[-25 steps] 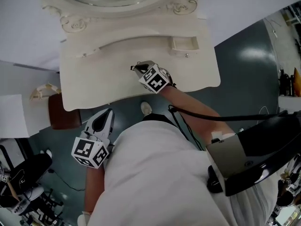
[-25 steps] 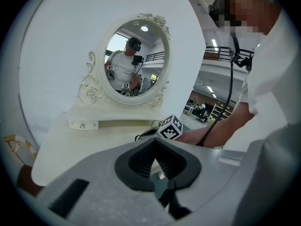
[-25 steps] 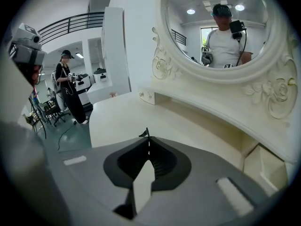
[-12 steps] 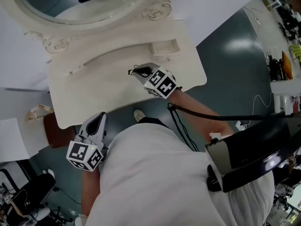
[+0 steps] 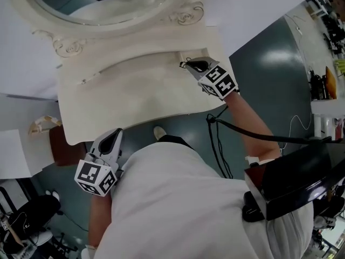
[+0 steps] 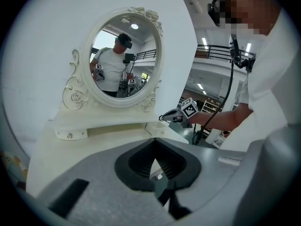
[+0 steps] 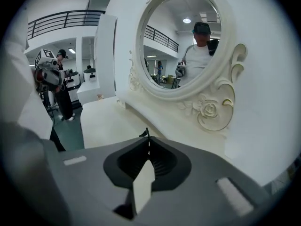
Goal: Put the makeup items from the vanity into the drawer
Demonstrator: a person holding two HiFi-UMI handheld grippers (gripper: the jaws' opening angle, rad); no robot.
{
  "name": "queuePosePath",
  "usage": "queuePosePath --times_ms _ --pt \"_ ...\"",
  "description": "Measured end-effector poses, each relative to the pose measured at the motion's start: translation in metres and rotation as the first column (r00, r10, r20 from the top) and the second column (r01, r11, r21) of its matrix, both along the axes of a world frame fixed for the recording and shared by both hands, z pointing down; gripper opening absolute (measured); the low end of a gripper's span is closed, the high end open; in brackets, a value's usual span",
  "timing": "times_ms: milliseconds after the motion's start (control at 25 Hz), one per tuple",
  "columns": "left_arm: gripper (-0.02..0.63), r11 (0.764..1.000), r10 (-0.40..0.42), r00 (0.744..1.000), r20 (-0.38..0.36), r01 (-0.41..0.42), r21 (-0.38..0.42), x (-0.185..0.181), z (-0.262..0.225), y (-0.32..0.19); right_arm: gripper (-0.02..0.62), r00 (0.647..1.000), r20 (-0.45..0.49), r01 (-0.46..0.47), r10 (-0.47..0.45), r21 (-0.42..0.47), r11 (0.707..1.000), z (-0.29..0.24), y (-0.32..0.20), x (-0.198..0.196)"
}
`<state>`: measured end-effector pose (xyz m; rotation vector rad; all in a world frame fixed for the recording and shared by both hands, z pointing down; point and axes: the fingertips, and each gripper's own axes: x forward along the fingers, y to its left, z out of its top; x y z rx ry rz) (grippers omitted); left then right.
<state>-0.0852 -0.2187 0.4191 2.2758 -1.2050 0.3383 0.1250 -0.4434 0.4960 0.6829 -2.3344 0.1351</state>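
Vanity (image 5: 124, 90): cream, carved scrolls | right gripper (image 5: 188, 65) pinches thin black sliver (image 7: 143, 133) | left gripper (image 5: 117, 133) clenched

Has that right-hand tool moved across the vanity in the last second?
Yes. The right tool went from the middle of the vanity top to its right end, beside the small drawer.

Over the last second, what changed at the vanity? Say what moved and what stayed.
The right gripper, shut on a thin dark item, moved from over the middle of the vanity top across to the small open drawer. Nothing was taken or let go. The left gripper stayed shut, low by the front edge.
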Motion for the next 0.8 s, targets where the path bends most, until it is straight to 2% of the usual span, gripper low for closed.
queuePosePath --times_ms 320,520,800 --pt "0.000 0.999 -0.024 1.000 0.015 0.024 -0.025 -0.001 0.003 0.002 0.012 0.997 -0.076 0.019 -0.021 -0.028 0.999 0.031 -0.051 0.040" --pt "0.000 0.998 -0.043 0.999 0.025 0.044 -0.042 -0.004 0.007 0.001 0.012 0.989 -0.125 0.067 -0.078 -0.089 0.994 0.061 -0.064 0.044" --pt "0.000 0.996 -0.060 0.998 0.031 0.062 -0.061 -0.007 0.012 -0.003 0.012 0.961 -0.226 0.132 -0.162 -0.143 0.981 0.099 -0.076 0.046"
